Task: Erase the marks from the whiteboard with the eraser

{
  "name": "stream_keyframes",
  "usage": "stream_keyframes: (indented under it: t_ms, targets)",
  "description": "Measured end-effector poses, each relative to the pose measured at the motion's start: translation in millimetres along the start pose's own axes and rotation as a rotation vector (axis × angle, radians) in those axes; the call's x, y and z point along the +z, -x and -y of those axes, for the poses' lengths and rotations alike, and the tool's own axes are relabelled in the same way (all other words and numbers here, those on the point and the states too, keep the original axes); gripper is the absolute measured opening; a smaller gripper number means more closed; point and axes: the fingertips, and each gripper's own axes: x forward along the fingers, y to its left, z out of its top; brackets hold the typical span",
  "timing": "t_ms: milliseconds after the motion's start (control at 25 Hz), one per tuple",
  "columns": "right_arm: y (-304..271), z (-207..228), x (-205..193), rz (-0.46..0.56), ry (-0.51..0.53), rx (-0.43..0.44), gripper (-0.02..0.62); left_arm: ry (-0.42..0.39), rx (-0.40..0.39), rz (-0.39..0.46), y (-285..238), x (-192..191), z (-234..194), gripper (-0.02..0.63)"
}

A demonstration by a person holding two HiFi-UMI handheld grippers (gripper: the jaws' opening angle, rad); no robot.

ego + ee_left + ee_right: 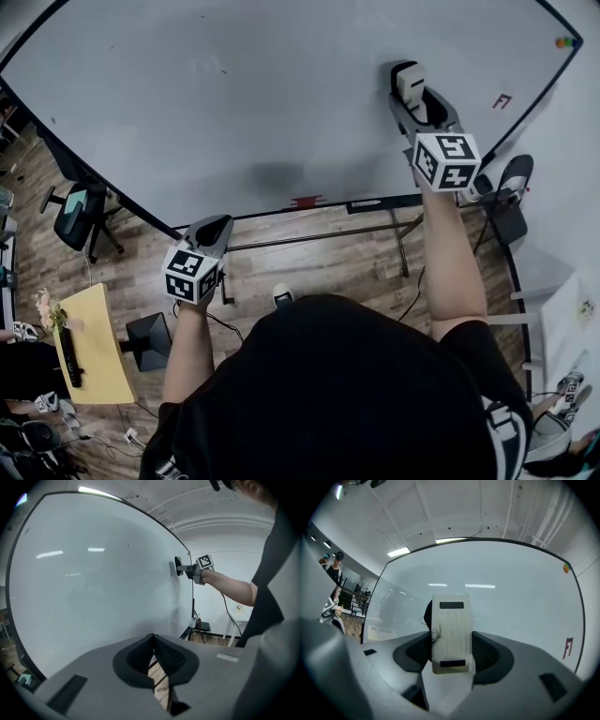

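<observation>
The right claw (413, 91) is clamped on a white plastic block eraser (450, 632), its two jaws pressing the eraser's long sides, with the dark felt face turned to the large white whiteboard (234, 94). In the left gripper view the eraser's felt meets the board surface. A small red mark (568, 648) sits on the whiteboard to the right of this claw and lower, well apart from the eraser, near the board's right edge; a small coloured magnet (566, 567) sits above it at the corner. The left claw (152, 660) has its jaws closed together with nothing between them, and it is held off the board, below its lower edge, over the wooden floor (319, 258).
</observation>
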Motion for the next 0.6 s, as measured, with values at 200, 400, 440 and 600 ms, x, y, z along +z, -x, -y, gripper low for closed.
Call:
stream_keyframes:
  t_ms: [200, 400, 440, 600]
  targets:
    - [23, -14, 3, 0.016, -0.039, 0.044, 0.250, 0.001, -0.008, 0.019, 2, 2, 8, 0.014]
    - [46, -22, -8, -0.007, -0.035, 0.045, 0.250, 0.004, -0.034, 0.033, 0, 5, 20, 0.014]
    - [49, -24, -12, -0.014, -0.040, 0.047, 0.250, 0.006, -0.041, 0.036, -1, 5, 23, 0.014]
    - [64, -28, -24, -0.035, -0.070, 0.055, 0.250, 0.001, -0.058, 0.043, -2, 10, 37, 0.014]
